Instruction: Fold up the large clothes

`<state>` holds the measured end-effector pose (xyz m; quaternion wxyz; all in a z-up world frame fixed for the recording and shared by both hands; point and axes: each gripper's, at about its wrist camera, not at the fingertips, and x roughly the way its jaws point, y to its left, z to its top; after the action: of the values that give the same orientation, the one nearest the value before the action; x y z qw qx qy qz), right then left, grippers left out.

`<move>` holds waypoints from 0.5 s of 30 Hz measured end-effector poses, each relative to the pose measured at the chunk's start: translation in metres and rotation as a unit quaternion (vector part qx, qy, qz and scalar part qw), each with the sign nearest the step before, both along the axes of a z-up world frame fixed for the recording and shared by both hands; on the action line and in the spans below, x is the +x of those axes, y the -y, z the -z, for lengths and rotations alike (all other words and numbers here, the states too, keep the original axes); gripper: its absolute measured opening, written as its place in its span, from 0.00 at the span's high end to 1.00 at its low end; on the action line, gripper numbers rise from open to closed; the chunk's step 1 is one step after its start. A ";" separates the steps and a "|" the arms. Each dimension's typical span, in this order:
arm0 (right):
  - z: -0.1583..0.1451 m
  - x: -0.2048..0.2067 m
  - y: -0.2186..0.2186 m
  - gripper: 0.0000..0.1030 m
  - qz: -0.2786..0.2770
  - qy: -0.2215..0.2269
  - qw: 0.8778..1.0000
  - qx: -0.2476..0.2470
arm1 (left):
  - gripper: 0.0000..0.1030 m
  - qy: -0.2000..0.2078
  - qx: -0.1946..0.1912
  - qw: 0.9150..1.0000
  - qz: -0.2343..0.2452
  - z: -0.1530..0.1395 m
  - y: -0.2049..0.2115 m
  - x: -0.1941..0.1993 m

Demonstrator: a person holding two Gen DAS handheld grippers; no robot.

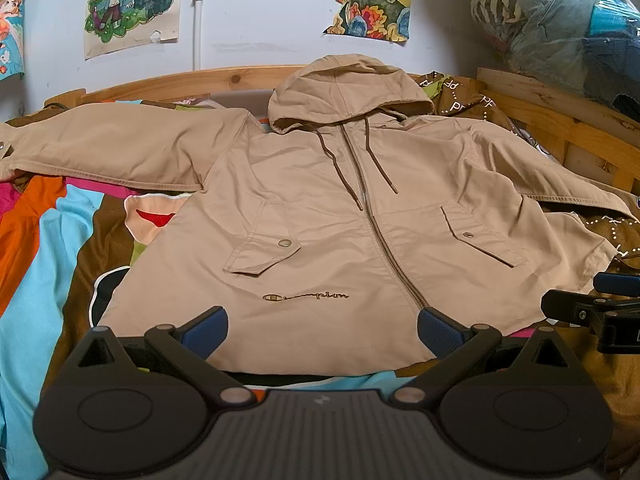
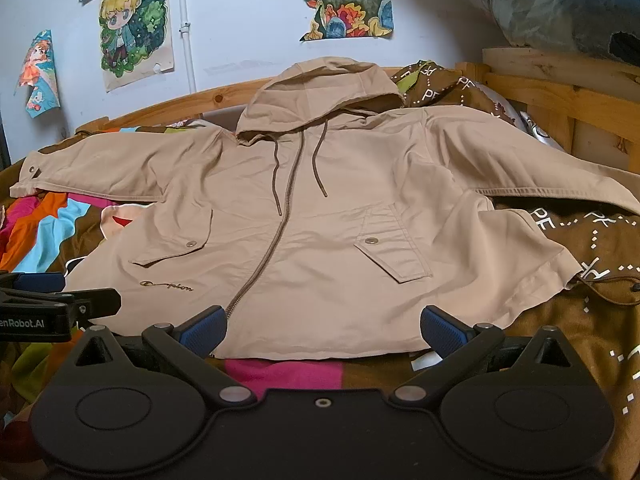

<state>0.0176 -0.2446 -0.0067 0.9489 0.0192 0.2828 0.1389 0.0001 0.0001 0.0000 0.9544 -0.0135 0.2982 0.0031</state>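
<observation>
I see the jacket (image 1: 332, 216) spread flat, front up, on a patterned blanket (image 1: 52, 240) over a bed, and I take the jacket as my landmark. Beyond its hood (image 1: 348, 88) runs the wooden bed rail (image 1: 168, 80), close behind it, with a poster-hung wall (image 1: 248, 8) past that. A wooden frame (image 2: 560, 92) and bagged clothes (image 1: 560, 20) crowd the side where one sleeve (image 2: 540, 168) stretches out; the other sleeve (image 1: 112, 148) reaches toward the far side, with open blanket below it. Bare blanket shows along the hem (image 2: 320, 354), the roomiest edge.

The jacket's long axis runs hem to hood, hood pointing away from me toward the rail, zip (image 1: 376, 216) closed down the middle, sleeves out sideways.

My left gripper (image 1: 322, 332) sits at the hem near the zip's end, fingers spread wide, holding nothing; I cannot tell if the blue pads (image 1: 206, 326) touch the cloth. My right gripper (image 2: 322, 332) hangs at the hem too, likewise spread and empty, further toward the frame side.
</observation>
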 end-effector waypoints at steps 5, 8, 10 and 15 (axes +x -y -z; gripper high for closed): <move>0.000 0.000 0.000 0.01 0.000 -0.001 1.000 0.000 | 0.01 0.000 0.000 1.000 0.001 0.000 0.000 0.000; 0.000 0.001 0.000 0.01 0.000 -0.001 1.000 0.000 | 0.01 0.000 0.000 1.000 0.000 0.000 0.000 0.000; 0.000 0.001 0.000 0.01 0.000 -0.002 1.000 0.001 | 0.01 -0.001 0.000 1.000 0.000 0.000 0.000 0.000; 0.000 0.001 0.000 0.01 0.000 -0.002 1.000 0.001 | 0.01 -0.001 0.000 1.000 0.000 0.000 0.000 0.000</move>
<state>0.0186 -0.2447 -0.0071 0.9483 0.0204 0.2849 0.1386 0.0001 0.0002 -0.0001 0.9542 -0.0136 0.2989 0.0030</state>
